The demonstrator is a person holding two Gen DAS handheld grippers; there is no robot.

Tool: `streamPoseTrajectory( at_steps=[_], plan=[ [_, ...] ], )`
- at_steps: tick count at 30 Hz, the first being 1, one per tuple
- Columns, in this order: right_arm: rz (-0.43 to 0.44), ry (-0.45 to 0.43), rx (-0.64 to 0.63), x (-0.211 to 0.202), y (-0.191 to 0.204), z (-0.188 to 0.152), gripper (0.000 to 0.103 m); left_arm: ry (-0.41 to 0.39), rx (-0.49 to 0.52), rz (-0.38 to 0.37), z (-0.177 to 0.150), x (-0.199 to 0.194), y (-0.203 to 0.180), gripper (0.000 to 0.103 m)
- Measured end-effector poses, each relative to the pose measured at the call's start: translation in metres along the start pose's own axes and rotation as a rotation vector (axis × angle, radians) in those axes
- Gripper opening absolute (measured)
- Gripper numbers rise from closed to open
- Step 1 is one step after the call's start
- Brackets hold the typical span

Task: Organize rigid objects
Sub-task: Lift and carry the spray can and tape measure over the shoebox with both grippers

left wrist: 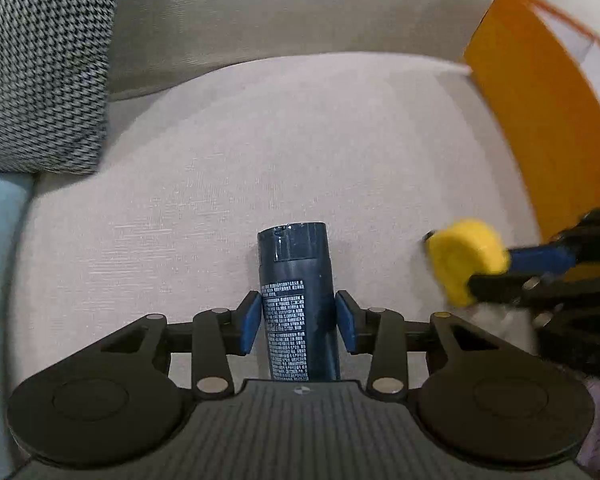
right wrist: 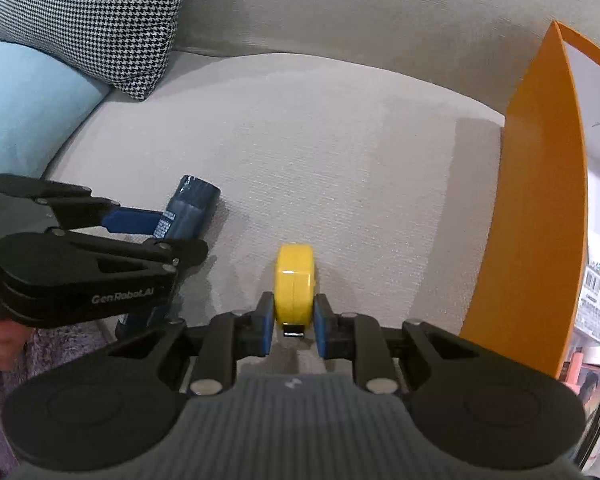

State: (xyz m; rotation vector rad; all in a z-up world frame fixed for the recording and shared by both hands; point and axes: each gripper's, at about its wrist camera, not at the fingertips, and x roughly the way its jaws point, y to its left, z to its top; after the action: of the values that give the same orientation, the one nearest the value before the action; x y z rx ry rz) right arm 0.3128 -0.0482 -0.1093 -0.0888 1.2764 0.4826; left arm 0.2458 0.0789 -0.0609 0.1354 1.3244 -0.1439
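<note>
You are working over a pale beige sofa seat (right wrist: 320,152) with a woven fabric. A dark blue can (left wrist: 296,276) lies on it near the front edge. A houndstooth cushion (right wrist: 96,20) sits on the seat at the back left, a light blue cushion (right wrist: 24,104) just beside it. An orange paper bag (right wrist: 540,208) stands on the seat's right end.

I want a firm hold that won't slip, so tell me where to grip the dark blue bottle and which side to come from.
Grip the dark blue bottle across its straight labelled body, just below the glossy cap, where the sides run parallel. Come in along its length, as the left hand-held gripper is lined up, with one pad on each round flank.
</note>
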Motion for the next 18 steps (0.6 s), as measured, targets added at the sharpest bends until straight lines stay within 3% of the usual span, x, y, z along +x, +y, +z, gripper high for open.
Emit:
streamPoseTrajectory(
  at_steps=[4,11,18],
  plan=[
    [0.007,-0.003,0.023,-0.004,-0.006,-0.002,0.021,0.039,-0.002,0.016,-0.002,0.001,0.008,0.045],
    [0.027,-0.033,0.071,-0.005,-0.015,0.006,0.021,0.036,0.001,0.051,-0.004,0.003,0.006,0.045],
    [0.041,-0.064,0.084,-0.019,-0.014,-0.002,0.02,-0.107,-0.032,0.01,-0.02,-0.03,0.006,0.043]
  ],
)
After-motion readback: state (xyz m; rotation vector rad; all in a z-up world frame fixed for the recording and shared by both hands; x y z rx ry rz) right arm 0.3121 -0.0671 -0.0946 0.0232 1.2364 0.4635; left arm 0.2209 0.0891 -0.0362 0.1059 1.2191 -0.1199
